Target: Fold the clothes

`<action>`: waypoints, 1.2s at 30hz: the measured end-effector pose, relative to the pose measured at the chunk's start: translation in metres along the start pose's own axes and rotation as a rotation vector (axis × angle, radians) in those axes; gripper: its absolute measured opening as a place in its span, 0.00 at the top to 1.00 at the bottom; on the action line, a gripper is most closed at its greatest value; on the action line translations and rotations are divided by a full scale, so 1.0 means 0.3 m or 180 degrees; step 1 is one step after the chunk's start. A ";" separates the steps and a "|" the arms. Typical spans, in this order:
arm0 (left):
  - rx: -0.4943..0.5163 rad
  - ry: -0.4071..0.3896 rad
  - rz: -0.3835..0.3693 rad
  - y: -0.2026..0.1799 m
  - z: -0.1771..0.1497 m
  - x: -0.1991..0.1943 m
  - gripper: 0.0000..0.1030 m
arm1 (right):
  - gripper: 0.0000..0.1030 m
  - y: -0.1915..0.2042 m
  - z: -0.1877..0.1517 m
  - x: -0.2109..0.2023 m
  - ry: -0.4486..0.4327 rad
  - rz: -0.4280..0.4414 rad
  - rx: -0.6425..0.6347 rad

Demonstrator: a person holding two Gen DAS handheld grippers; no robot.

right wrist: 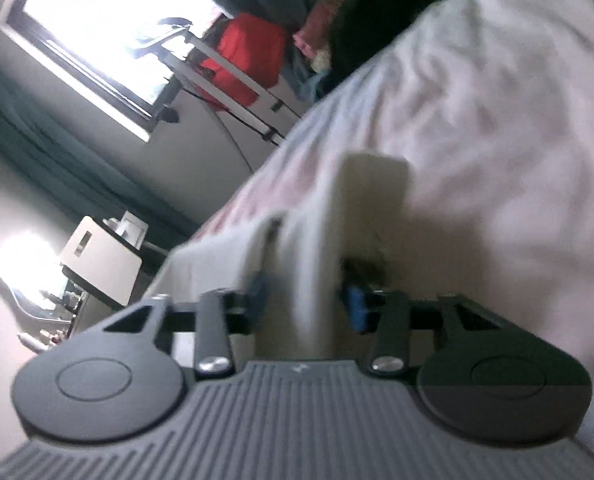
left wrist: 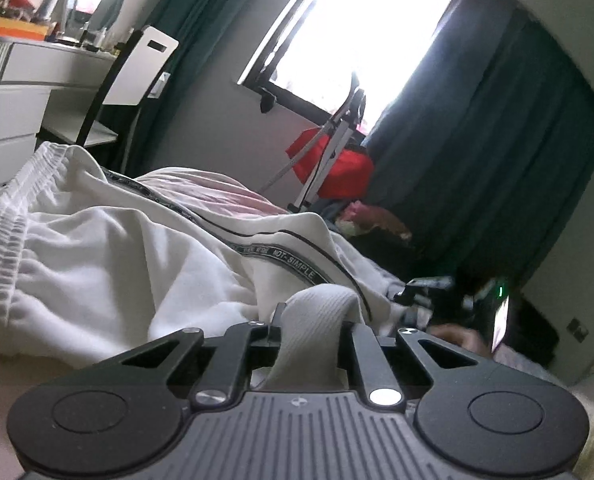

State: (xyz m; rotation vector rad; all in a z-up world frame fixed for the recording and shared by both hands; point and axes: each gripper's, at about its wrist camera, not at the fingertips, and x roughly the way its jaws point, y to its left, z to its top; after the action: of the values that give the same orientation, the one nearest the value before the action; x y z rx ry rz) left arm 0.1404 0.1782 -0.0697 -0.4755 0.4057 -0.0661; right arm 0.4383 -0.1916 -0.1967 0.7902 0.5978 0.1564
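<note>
White trousers (left wrist: 109, 248) lie bunched up on the bed (right wrist: 497, 120), with the stretchy waistband to the left and a black stripe with words running across. A fold of the white cloth is pinched tight in the left hand-held gripper (left wrist: 313, 332). Another part of the cloth is clamped in the right hand-held gripper (right wrist: 303, 300), though that view is blurred. The step in hand looks like the grab before a fold. Next, both held parts likely need to be lifted and pulled apart, so the trousers are spread flat and can be laid over evenly.
</note>
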 end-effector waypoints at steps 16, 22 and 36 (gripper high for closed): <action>0.0403 0.0206 -0.0450 -0.134 -0.079 0.028 0.41 | 0.94 0.107 0.392 -0.456 -0.1162 -0.0295 -0.0451; 0.0591 0.0291 -0.0680 -0.200 -0.121 0.007 0.33 | 0.94 -0.105 0.441 -0.827 -0.1673 -0.0461 -0.0416; 0.0363 0.0504 -0.0477 -0.177 -0.106 -0.074 0.30 | 0.92 -0.803 0.094 -1.142 -0.0819 -0.0686 0.1309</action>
State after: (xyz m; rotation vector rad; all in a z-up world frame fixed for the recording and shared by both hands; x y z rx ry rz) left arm 0.1092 0.1206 -0.0631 -0.3885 0.5181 -0.2718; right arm 0.1510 -0.4975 -0.1990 1.1154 0.4710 -0.2720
